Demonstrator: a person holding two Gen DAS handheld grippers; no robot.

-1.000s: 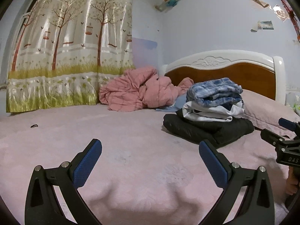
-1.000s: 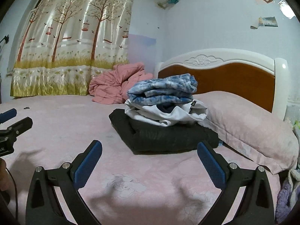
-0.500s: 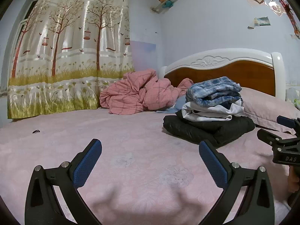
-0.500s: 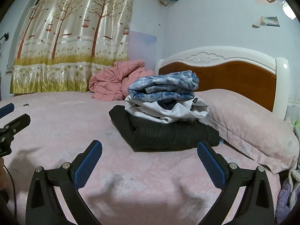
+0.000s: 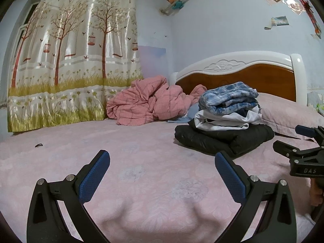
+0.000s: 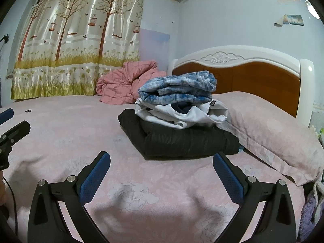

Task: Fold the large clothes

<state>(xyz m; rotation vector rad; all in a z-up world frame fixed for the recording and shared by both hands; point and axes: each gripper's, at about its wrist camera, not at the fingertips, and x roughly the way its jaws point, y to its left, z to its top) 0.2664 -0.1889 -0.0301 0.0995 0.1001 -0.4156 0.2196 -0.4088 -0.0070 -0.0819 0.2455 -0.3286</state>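
Note:
A stack of folded clothes sits on the pink bed sheet [image 5: 141, 162]: a black padded jacket [image 5: 222, 138] at the bottom, a white garment [image 5: 224, 119] on it, a blue plaid shirt [image 5: 228, 97] on top. The same stack shows in the right wrist view, black jacket [image 6: 182, 139], white garment [image 6: 182, 113], blue plaid shirt [image 6: 178, 89]. My left gripper [image 5: 162, 162] is open and empty above the bare sheet, left of the stack. My right gripper [image 6: 161, 163] is open and empty just in front of the stack.
A crumpled pink quilt [image 5: 149, 101] lies at the far side by the tree-print curtain [image 5: 70, 60]. A pink pillow [image 6: 273, 129] lies right of the stack against the wooden headboard [image 6: 253, 75]. A small dark item [image 5: 38, 145] lies on the sheet at left.
Both grippers have tilted up slightly, so the bed and stack sit lower in view. Both stay open and empty. The clothes have not moved.

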